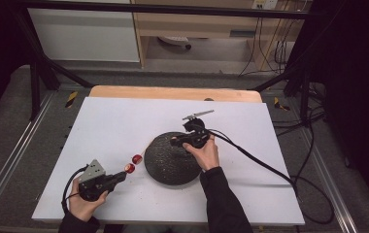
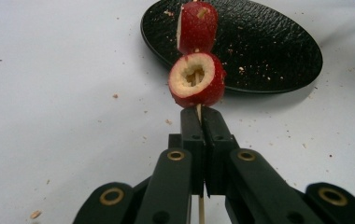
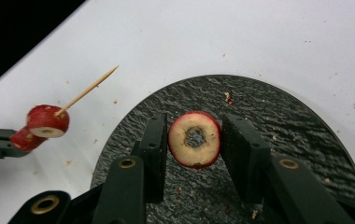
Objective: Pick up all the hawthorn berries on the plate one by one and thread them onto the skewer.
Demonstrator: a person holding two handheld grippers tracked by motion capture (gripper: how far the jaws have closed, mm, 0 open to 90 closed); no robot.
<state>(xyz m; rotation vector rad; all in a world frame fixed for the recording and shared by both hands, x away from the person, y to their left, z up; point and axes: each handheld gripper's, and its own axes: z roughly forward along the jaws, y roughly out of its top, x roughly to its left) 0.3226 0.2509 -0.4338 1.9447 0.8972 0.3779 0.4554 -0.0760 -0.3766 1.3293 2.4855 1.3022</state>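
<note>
A black round plate (image 1: 168,167) sits mid-table on the white mat (image 1: 109,121). My left gripper (image 1: 120,176) is shut on a wooden skewer (image 2: 198,111) that carries two red fruit pieces (image 2: 196,80) (image 2: 198,25), just left of the plate. The skewer's sharp tip (image 3: 105,74) points up and away from the plate. My right gripper (image 3: 195,122) hangs over the plate (image 3: 278,107), open, its fingers (image 3: 154,140) close on either side of a red-skinned fruit ring (image 3: 187,156) with a cored hole. I cannot tell whether the pads touch it.
Crumbs (image 2: 115,96) are scattered on the mat and plate. The right gripper's cable (image 1: 265,165) trails across the mat to the right. A wooden table edge (image 1: 173,92) lies behind the mat, with black frame legs (image 1: 37,73) and floor cables (image 1: 313,126) beyond.
</note>
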